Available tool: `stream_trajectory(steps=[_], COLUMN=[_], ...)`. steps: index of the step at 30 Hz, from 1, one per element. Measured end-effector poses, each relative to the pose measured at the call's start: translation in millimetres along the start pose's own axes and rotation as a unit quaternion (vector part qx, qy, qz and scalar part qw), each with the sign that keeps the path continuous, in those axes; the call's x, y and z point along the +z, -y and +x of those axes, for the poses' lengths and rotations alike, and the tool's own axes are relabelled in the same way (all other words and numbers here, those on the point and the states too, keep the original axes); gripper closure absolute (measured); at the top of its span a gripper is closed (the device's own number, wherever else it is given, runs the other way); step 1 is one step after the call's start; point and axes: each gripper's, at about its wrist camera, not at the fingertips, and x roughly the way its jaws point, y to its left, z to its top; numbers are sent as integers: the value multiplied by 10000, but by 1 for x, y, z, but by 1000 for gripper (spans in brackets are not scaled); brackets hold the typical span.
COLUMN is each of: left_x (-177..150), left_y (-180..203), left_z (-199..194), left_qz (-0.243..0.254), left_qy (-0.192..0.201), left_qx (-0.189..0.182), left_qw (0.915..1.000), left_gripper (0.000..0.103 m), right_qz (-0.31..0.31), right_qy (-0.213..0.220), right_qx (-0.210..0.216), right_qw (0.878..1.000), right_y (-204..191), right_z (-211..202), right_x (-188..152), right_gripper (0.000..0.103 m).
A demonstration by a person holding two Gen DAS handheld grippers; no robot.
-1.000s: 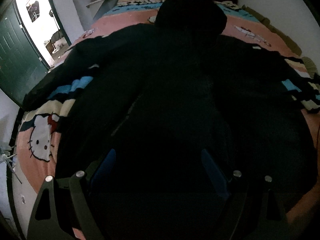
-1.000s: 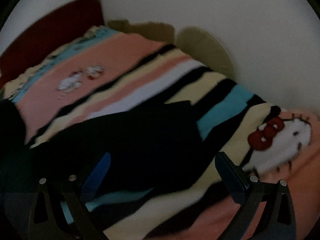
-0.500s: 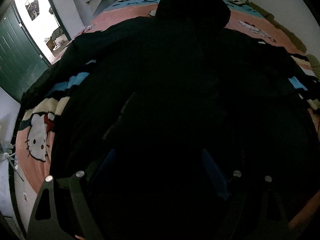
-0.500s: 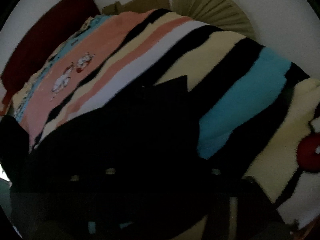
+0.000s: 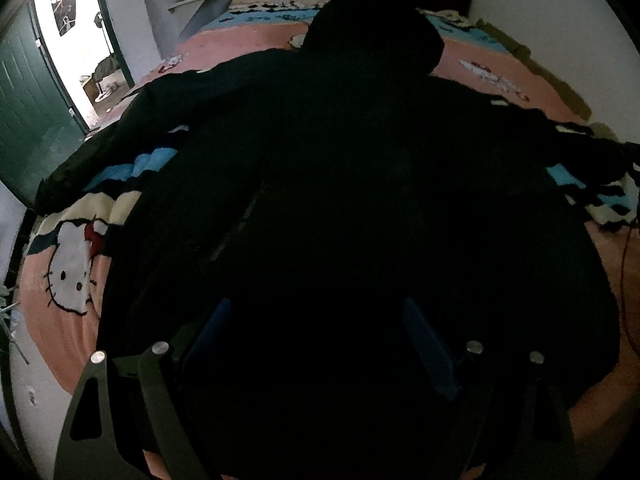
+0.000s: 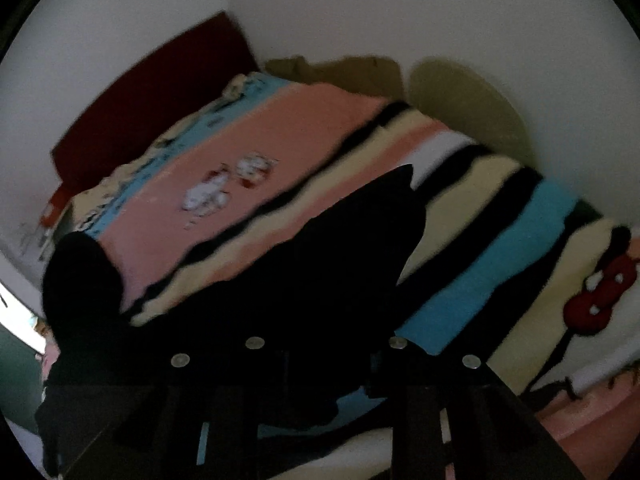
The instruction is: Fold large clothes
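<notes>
My left tool (image 5: 316, 344) hangs apart above the black jacket (image 5: 340, 184); right tool (image 6: 320, 392) seems clamped on its sleeve (image 6: 360, 248). Risk: thin pinch slips when lifted.

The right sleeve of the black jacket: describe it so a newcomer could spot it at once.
Start at the bed with the striped cartoon blanket. A black hooded jacket lies spread flat over it, hood toward the dark red headboard. The right sleeve runs out toward the white wall, its dark tip ending on the cream and black stripes beside the blue one.
</notes>
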Motion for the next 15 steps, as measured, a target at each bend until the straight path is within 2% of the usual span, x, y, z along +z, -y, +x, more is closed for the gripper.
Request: stream_trajectory(steps=[8,15], left_x=[-1,-7], left_y=[-21,-66], left_z=[-27,-40], left_qz=[-115,-436], left_qy=[453,661], left_qx=[-45,-69], left_qw=[9989,9968], left_gripper=[15,15], right_qz=[-618,-1051], right_qy=[303,331], right_qx=[600,1044], right_qw=[9958,9884], right_y=[-94,-197], right_z=[-65,-105], right_x=[2,-12], right_gripper=[83,85])
